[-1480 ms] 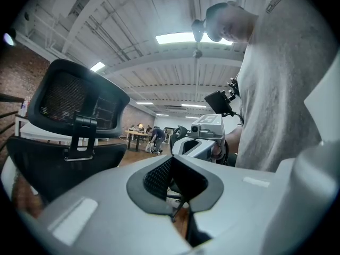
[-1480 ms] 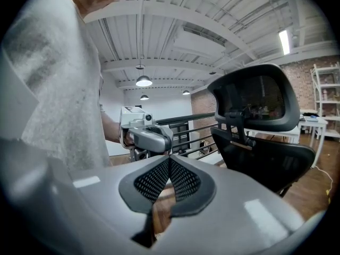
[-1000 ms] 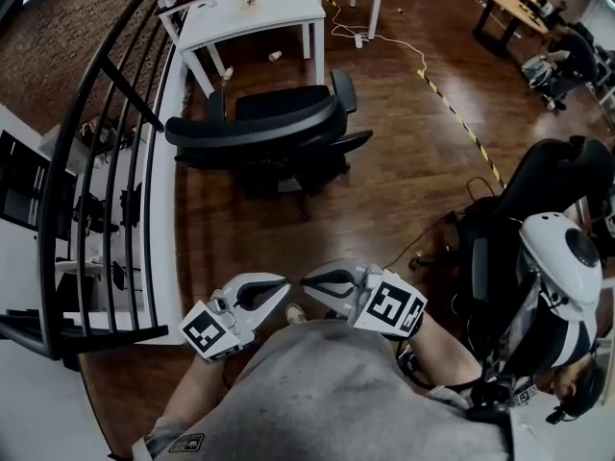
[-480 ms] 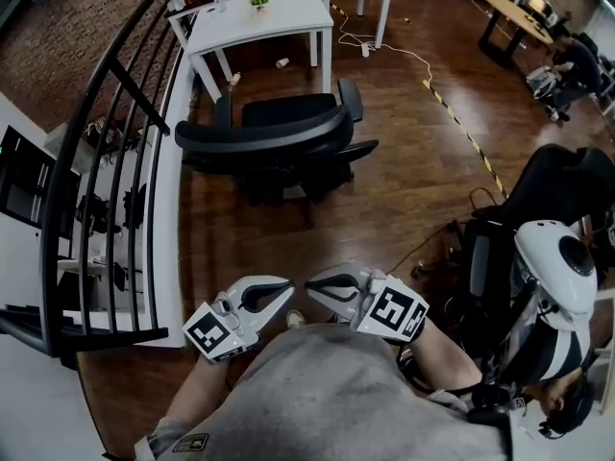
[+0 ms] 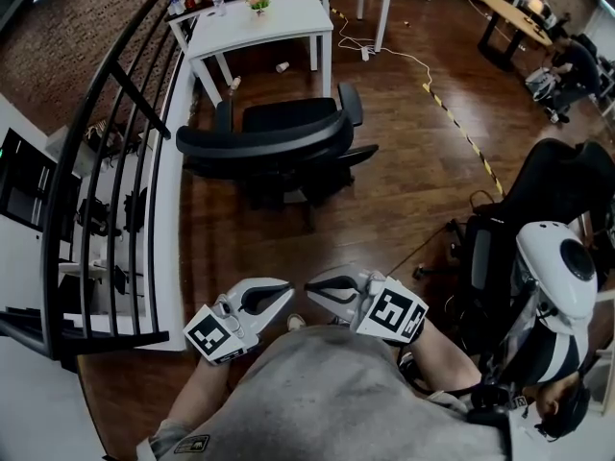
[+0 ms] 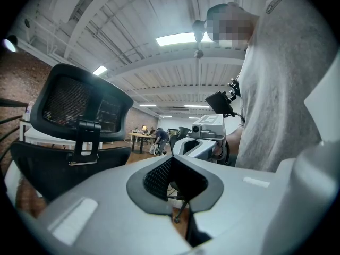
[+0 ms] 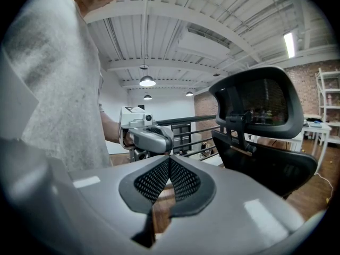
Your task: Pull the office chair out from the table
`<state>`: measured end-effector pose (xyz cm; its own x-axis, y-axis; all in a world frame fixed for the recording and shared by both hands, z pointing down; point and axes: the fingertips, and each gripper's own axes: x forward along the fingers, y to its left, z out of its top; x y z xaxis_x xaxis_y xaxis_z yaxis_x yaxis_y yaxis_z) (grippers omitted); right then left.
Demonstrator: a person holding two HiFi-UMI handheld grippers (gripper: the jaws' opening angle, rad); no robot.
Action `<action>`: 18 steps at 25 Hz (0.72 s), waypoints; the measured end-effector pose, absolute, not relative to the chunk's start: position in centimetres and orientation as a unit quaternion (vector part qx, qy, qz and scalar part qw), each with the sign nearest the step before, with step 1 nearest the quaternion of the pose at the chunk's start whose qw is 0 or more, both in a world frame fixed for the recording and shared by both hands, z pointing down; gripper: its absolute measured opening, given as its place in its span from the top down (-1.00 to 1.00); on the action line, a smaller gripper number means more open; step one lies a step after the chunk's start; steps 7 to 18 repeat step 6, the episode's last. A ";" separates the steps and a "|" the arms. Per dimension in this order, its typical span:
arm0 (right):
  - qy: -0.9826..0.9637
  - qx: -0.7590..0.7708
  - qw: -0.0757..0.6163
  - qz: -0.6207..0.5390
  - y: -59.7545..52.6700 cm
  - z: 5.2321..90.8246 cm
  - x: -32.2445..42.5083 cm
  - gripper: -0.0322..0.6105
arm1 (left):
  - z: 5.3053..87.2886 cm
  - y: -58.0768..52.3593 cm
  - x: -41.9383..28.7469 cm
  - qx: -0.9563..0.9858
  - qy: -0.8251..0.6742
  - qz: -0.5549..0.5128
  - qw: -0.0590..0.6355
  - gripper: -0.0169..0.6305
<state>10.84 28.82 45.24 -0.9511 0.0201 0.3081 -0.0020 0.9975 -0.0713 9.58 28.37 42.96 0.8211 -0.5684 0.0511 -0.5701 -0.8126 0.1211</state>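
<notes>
Probably a loft office, brick wall (image 5: pixel 60 35), white desk (image 5: pixel 281 23), office chair (image 5: pixel 261 142), wood floor (image 5: pixel 408 166)

The black office chair (image 5: pixel 274 142) stands upright, clear of the white table (image 5: pixel 258 17).

I saw the office chair (image 5: pixel 272 140) all black, its back a fine mesh in the gripper views. The bench (image 5: pixel 279 22) behind it was white. The floor (image 5: pixel 404 190) was dark reddish-brown wood in planks, crossed by a strip of yellow-and-black striped tape (image 5: pixel 463 134). The left gripper (image 5: pixel 286 292) and right gripper (image 5: pixel 309 284) were pale grey, each carrying black-and-white square markers; their jaws had black netted pads. The railing (image 5: pixel 106 337) was black. The wall (image 5: pixel 86 17) looked like brown brick, though the light was dim. The wearer's shirt (image 5: pixel 327 392) was grey.
</notes>
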 end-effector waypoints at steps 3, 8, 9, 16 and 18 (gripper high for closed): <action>-0.987 -0.007 0.155 0.034 28.8 45.3 10.7 0.88 | 42.9 28.4 9.6 0.952 -0.298 0.002 0.068 0.94; -0.987 -0.010 0.156 0.032 28.7 45.3 10.6 0.88 | 42.5 28.3 9.7 0.953 -0.296 -0.001 0.063 0.94; -0.987 -0.010 0.156 0.032 28.7 45.3 10.6 0.88 | 42.5 28.3 9.7 0.953 -0.296 -0.001 0.063 0.94; -0.987 -0.010 0.156 0.032 28.7 45.3 10.6 0.88 | 42.5 28.3 9.7 0.953 -0.296 -0.001 0.063 0.94; -0.987 -0.010 0.156 0.032 28.7 45.3 10.6 0.88 | 42.5 28.3 9.7 0.953 -0.296 -0.001 0.063 0.94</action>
